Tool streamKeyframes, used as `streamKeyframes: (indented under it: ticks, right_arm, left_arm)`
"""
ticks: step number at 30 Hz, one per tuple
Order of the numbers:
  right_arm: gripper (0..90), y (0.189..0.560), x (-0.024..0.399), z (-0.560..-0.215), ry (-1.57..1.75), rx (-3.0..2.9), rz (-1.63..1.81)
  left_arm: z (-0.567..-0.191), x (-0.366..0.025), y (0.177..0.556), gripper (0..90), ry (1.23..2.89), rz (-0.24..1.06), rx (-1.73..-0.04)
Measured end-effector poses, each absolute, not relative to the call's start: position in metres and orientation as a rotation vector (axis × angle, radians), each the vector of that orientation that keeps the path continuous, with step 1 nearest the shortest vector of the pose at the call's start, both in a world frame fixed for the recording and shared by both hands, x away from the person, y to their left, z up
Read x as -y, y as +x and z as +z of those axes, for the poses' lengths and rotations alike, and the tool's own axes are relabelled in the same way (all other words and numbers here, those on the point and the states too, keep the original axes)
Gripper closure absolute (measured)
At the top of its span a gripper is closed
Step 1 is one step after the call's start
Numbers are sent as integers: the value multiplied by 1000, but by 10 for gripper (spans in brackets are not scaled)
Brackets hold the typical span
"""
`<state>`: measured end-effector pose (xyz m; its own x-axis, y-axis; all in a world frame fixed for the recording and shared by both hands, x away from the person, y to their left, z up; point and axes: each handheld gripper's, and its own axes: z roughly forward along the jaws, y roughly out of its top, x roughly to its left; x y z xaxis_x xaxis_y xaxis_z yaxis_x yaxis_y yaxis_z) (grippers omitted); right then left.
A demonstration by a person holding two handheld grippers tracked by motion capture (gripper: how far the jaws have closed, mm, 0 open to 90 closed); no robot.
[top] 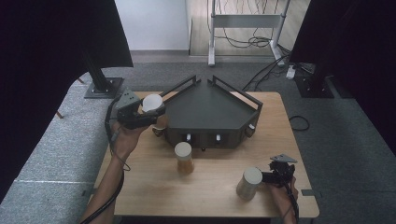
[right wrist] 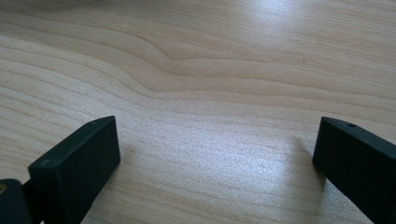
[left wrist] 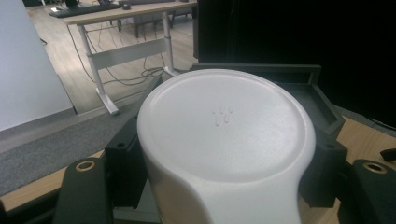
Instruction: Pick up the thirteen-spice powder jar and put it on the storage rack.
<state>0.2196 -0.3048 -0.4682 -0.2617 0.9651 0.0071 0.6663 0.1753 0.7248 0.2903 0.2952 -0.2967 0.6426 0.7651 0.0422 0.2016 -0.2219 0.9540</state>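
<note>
Left claw (top: 148,113) clamps white plastic cup (top: 152,102), carrying it beside dark angular metal tray (top: 205,109); next: set it inside. Right claw (right wrist: 215,154) wide, empty, over worktop (right wrist: 210,70).

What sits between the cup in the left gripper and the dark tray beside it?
Nothing visible. The left gripper holds the white cup at the dark tray's left edge, with only the tray's low rail ahead.

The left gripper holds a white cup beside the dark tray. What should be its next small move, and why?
Probably carry the white cup a little further over the dark tray wall and lower it inside. The left gripper is shut on the cup, lifted near the tray's left edge, not yet above its floor.
</note>
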Motion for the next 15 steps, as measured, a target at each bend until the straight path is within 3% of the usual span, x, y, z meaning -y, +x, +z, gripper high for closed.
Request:
streamKeyframes:
  ticks: [15]
  right_arm:
    - [1,219,305,-468,1532,-1999,864]
  left_arm:
    - [-296,-272,319,309,1735,634,-812]
